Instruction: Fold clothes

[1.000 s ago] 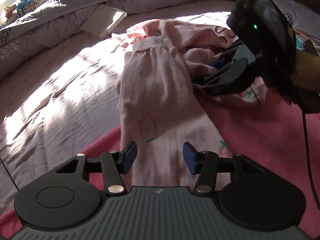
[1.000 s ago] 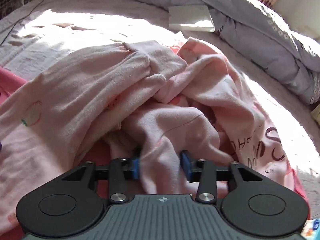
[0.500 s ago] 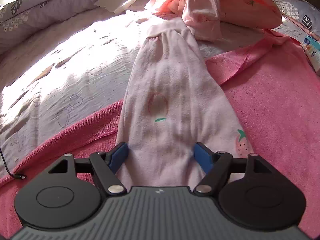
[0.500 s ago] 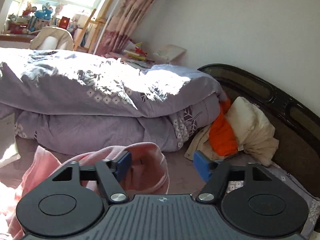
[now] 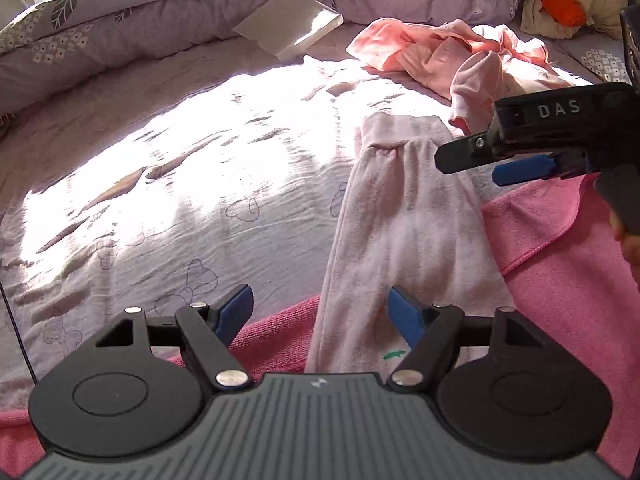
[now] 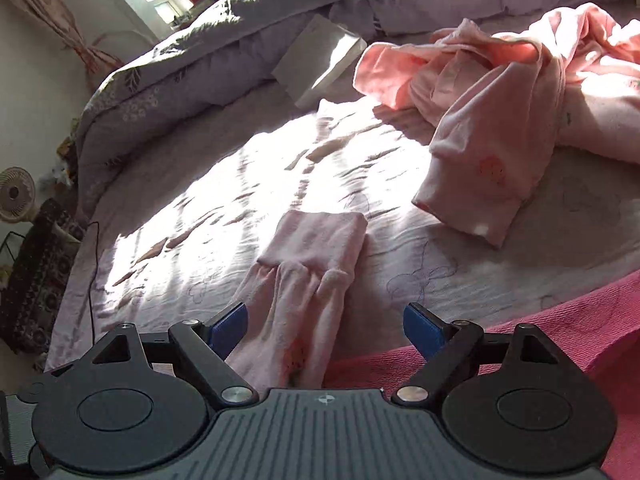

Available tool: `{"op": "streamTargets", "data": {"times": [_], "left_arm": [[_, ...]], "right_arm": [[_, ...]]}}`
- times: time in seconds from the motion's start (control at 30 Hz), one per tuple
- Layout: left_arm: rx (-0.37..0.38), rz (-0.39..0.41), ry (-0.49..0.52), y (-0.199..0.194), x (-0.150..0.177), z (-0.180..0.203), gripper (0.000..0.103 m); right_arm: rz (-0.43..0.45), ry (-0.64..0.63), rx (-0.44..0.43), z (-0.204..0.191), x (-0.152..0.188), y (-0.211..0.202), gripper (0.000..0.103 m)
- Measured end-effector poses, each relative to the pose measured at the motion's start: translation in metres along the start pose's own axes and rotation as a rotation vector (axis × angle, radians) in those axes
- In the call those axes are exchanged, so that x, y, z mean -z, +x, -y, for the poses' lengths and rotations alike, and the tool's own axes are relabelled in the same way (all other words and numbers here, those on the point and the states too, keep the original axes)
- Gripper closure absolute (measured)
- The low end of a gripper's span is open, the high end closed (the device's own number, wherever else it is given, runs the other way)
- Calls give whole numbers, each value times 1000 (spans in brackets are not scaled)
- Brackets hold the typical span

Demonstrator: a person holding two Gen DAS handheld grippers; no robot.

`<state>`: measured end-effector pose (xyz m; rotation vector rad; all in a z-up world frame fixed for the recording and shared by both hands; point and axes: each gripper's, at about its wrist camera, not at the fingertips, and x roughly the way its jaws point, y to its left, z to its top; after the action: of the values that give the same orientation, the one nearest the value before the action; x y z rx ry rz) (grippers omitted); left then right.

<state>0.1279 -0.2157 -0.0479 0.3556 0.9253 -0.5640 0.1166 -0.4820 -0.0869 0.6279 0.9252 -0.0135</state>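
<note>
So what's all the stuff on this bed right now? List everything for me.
trousers: one, pale pink, laid flat, stretching from towel onto sheet
crumpled clothes: one heap, pink, far right on sheet
towel: one, bright pink, near edge
sheet: one, lilac, sunlit
quilt: one, purple, bunched behind
box: one, white, against quilt
fan: one, white, beside bed
left claw: open, over trousers
right claw: open, above trouser cuff

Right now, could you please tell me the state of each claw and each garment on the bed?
left claw: open, holding nothing, low over the pink trousers.
right claw: open, empty, above the trousers' cuffed end.
pink trousers: laid out long and flat, unfolded.
pink top: crumpled in a heap, unfolded.
pink towel: spread flat under the trousers' near end.
</note>
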Motion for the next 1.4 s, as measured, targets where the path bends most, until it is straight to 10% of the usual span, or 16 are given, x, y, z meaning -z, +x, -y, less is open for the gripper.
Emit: {"op": "streamTargets", "data": {"times": [0.07, 0.27, 0.4, 0.53, 0.7, 0.87, 0.93, 1.03, 1.17, 1.27, 1.4], "left_arm": [[4, 26, 17, -11, 7, 6, 28], [-42, 29, 224, -32, 45, 39, 25], [-91, 18, 276, -37, 59, 35, 25], [-140, 6, 248, -44, 65, 14, 24], [-187, -19, 206, -48, 71, -10, 24], [-73, -5, 155, -79, 85, -24, 25], [-49, -27, 209, -85, 97, -19, 24], [-217, -80, 422, -73, 128, -7, 21], [-275, -64, 387, -80, 129, -18, 19], [-379, -73, 303, -90, 121, -31, 22], [-92, -70, 137, -122, 122, -42, 22]], "right_arm": [[-22, 49, 30, -2, -13, 22, 81], [-41, -269, 136, -42, -30, 55, 78], [-32, -235, 100, -36, -32, 39, 38], [59, -289, 188, -26, -14, -19, 33], [93, -552, 100, -80, 78, -81, 33], [-100, -770, -142, -132, 188, -96, 39], [-208, -838, -142, -137, 225, -89, 45], [-191, -921, -114, -126, 250, -96, 48], [-179, -756, 114, -103, 231, -111, 49], [-176, -489, 85, -88, 219, -129, 50], [-183, -271, -16, -95, 237, -136, 50]]}}
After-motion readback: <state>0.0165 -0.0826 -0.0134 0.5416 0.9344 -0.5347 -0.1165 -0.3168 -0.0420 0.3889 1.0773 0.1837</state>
